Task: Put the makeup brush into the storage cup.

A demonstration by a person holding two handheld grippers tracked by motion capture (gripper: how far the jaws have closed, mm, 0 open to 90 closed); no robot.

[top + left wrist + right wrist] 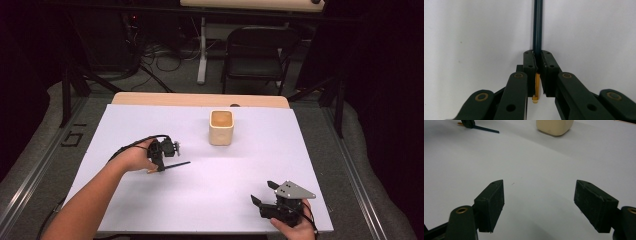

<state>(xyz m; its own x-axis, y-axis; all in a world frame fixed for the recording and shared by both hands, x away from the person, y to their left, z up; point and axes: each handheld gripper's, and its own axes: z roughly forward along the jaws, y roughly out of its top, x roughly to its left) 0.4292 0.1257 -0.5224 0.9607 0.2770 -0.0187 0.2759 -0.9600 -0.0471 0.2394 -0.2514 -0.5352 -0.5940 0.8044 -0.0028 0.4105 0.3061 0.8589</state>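
The left gripper (pixel 162 156) has its jaws pinched tight on a thin dark pencil-like stick with a yellow tip (pixel 537 30), held low and level over the white tabletop (pixel 150 200), probably ready to carry to the cream square cup (pixel 221 128) (open top up). The right gripper (pixel 265 194) rests near, jaws wide apart, empty.

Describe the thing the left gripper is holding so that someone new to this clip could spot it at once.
Start at the white table and find the cream cup near its middle. To the left and nearer the person, the left gripper is shut on a pencil. It is the one thin, dark stick there, pointing out toward the right, with a yellow-orange end showing behind the jaws in the left gripper view.
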